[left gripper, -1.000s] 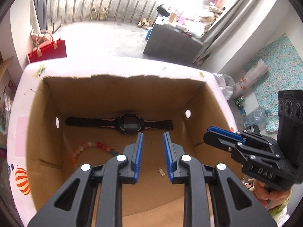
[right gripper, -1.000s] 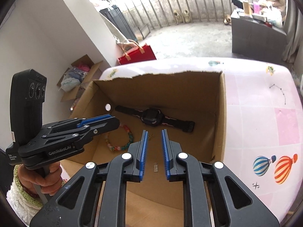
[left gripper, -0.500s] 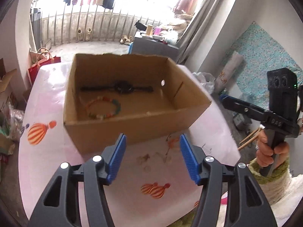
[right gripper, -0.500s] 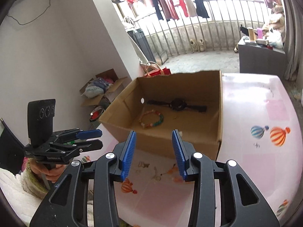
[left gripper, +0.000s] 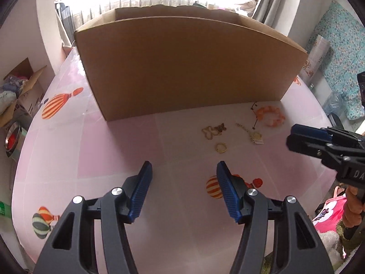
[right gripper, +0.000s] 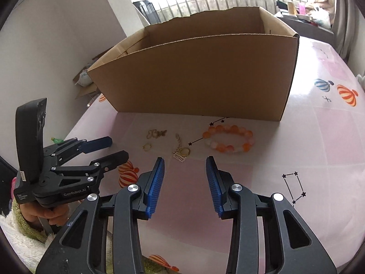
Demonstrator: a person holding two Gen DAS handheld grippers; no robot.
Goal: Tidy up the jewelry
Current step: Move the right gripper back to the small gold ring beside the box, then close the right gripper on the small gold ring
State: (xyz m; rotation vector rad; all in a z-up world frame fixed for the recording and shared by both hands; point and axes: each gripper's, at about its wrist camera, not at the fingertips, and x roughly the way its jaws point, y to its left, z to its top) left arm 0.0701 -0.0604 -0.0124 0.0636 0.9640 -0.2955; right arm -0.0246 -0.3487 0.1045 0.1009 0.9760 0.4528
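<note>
A plain brown corrugated cardboard box (right gripper: 200, 73) with a ragged torn back rim stands on a glossy pink tablecloth (right gripper: 296, 150) printed with striped hot-air balloons and star constellations. Its near wall hides everything inside from both wrist views.

The jewelry lies on the cloth in front of the box. From the right wrist view, a bracelet of round orange, peach and white beads (right gripper: 228, 138) forms an oval at 12 o'clock from the right gripper (right gripper: 185, 178), a little beyond its fingertips and apart from them. At 11 o'clock lies a thin gold chain with a small ribbed tag (right gripper: 181, 152), just past the left blue pad. Farther toward 10 o'clock sit a small gold ring (right gripper: 147, 146) and a tangled gold chain with looped shapes (right gripper: 156, 133); its fine detail is too small to read.

From the left wrist view the same pieces lie at 1 o'clock from the left gripper (left gripper: 183, 180): the ring (left gripper: 221, 147) nearest, the tangle (left gripper: 213, 131) beyond it, the tagged chain (left gripper: 252, 133) and the beaded bracelet (left gripper: 270, 116) farther right, all clear of the fingers.

Both grippers have black plastic arms with ridged blue rubber pads (left gripper: 140, 188), spread wide and holding nothing. In the left wrist view the right gripper (left gripper: 296, 137) enters at 3 o'clock, its body cut off by the frame edge; seen side-on there, its spread cannot be judged.
</note>
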